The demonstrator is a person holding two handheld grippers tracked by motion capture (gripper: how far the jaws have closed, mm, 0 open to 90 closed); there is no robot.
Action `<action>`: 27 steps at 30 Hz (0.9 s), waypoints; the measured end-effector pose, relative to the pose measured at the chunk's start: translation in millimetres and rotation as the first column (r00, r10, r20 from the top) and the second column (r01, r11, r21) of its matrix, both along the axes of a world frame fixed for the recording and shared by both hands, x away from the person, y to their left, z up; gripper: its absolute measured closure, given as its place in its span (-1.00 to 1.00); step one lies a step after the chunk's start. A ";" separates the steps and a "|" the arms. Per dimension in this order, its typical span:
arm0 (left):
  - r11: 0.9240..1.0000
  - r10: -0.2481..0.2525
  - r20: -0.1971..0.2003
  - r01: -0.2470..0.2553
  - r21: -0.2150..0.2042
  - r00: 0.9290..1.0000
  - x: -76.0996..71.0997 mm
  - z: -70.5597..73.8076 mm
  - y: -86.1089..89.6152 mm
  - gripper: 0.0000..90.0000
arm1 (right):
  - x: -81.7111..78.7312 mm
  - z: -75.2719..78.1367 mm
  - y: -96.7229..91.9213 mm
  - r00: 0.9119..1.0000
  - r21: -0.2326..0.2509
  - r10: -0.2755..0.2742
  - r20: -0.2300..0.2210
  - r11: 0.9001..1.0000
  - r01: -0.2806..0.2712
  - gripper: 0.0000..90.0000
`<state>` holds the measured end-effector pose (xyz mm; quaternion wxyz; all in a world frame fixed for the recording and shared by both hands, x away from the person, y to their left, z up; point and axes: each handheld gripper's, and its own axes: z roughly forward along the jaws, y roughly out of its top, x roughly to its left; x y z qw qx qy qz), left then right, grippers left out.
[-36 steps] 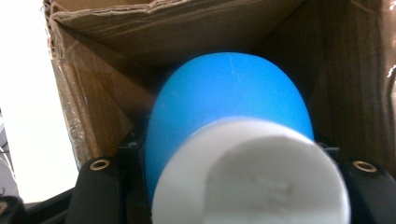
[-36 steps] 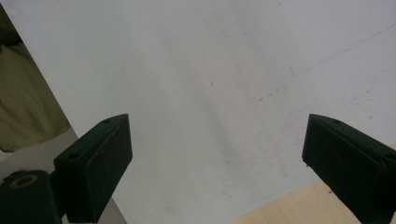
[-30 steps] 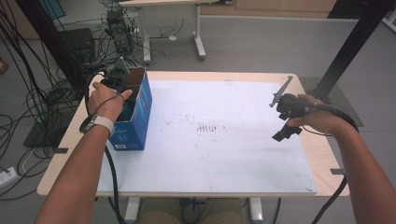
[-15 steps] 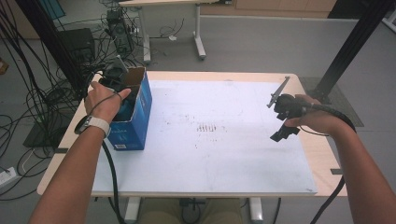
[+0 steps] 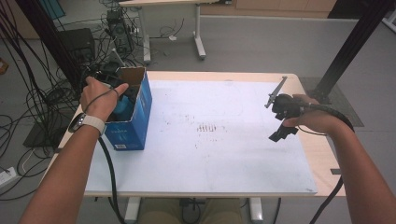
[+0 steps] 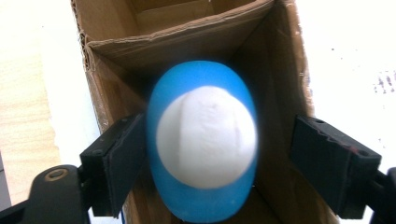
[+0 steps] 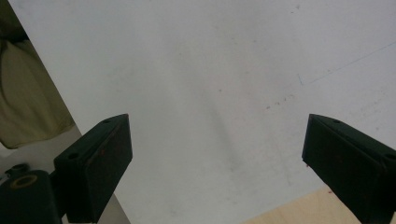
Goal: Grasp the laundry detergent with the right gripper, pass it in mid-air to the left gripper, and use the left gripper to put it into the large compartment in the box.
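A blue cardboard box point(image 5: 130, 122) stands open-topped at the table's left edge, its brown inside point(image 6: 196, 42) showing in the left gripper view. A blue rounded object with a white oval face point(image 6: 205, 140), blurred, sits inside the box. My left gripper point(image 6: 212, 135) reaches down into the box point(image 5: 122, 99) with this object between its jaws. The jaws have just been opening; the right pad point(image 6: 334, 161) stands clear of the object and the left pad is at its edge. My right gripper point(image 5: 274, 119) hovers over the table's right side, open and empty point(image 7: 215, 154).
A white sheet point(image 5: 219, 140) covers most of the wooden table point(image 5: 322, 154). Cables and equipment lie on the floor to the left point(image 5: 42, 93). Another table's legs point(image 5: 198, 37) stand beyond the far edge, and a black post point(image 5: 345, 51) rises at the right.
My left hand has lifted slightly above the box. The right hand and its gripper have stayed where they were.
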<state>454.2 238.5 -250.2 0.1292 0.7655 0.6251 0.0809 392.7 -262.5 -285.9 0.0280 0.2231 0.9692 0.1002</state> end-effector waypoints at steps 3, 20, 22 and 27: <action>1.000 -0.008 -0.014 0.008 0.011 1.000 -1.3 5.5 -1.8 -0.67 | -0.3 0.2 0.6 1.000 -0.001 0.005 -0.001 1.000 -0.005 -0.82; 0.985 -0.171 0.050 0.168 0.050 0.984 -15.0 61.7 -28.4 -0.80 | -6.4 7.6 -7.0 1.000 -0.020 -0.014 0.007 1.000 0.014 -0.81; 0.978 -0.207 0.063 0.204 0.051 0.976 -18.4 71.3 -34.2 -0.81 | -7.2 8.4 -8.1 1.000 -0.017 -0.015 0.006 1.000 0.015 -0.81; 0.956 -0.289 0.087 0.283 0.071 0.953 -25.5 89.7 -46.8 -0.85 | -8.5 10.7 -9.6 1.000 -0.016 -0.013 0.008 1.000 0.013 -0.82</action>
